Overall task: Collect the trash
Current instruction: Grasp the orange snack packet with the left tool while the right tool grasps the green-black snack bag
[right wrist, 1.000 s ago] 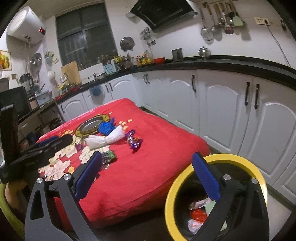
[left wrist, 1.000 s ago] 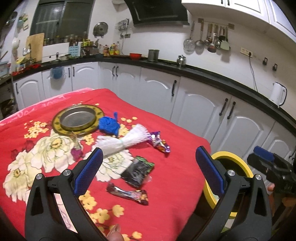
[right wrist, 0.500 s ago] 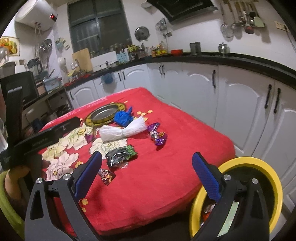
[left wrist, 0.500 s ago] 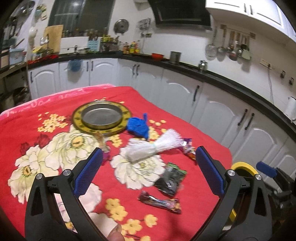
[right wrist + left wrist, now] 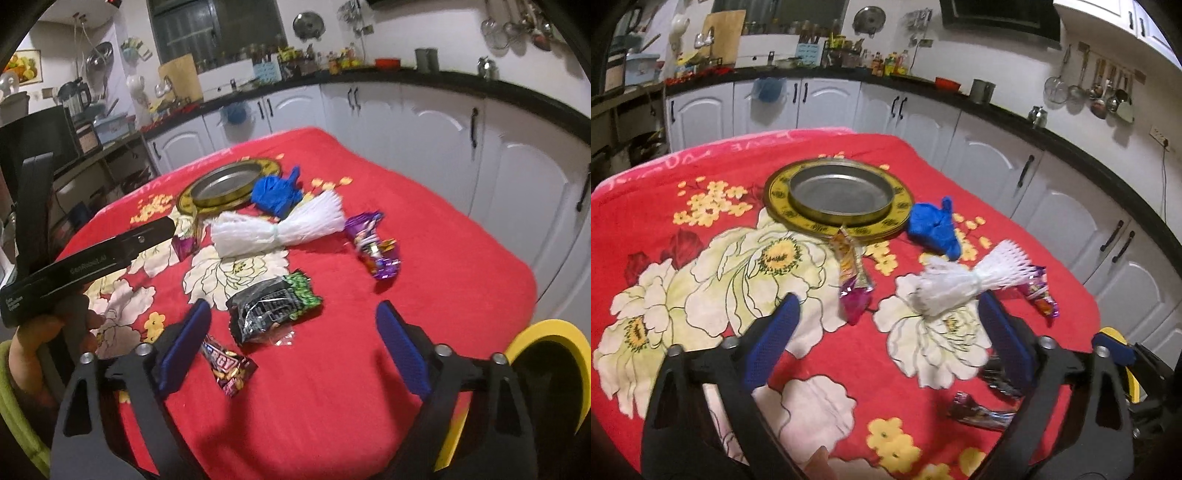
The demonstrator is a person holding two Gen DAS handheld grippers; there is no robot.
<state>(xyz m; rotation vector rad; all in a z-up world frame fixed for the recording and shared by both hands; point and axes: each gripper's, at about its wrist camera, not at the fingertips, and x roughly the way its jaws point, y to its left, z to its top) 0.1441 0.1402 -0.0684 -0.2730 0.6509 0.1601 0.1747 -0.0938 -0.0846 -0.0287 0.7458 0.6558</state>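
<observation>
Two closing views: your left tool point(image 5: 886, 332) narrows over the red floral desk point(image 5: 701, 177), nothing between, pink wrapper point(image 5: 854, 284) just beyond. Your right tool point(image 5: 293, 334) likewise narrows, empty, around the near black-green packet point(image 5: 273, 310).

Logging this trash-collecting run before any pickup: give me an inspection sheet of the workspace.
Surface: red floral cloth covers the table.
Job's things: black-green wrapper, purple wrapper, energy-bar wrapper, pink wrapper; yellow-rimmed bin beside the table.
Clutter: round metal tray, blue crumpled bag, white tied bundle.
Grippers: left gripper and right gripper, jaws closing, nothing between the fingers.
Cables: one wall cord.
Surroundings: white kitchen cabinets, hanging utensils.
</observation>
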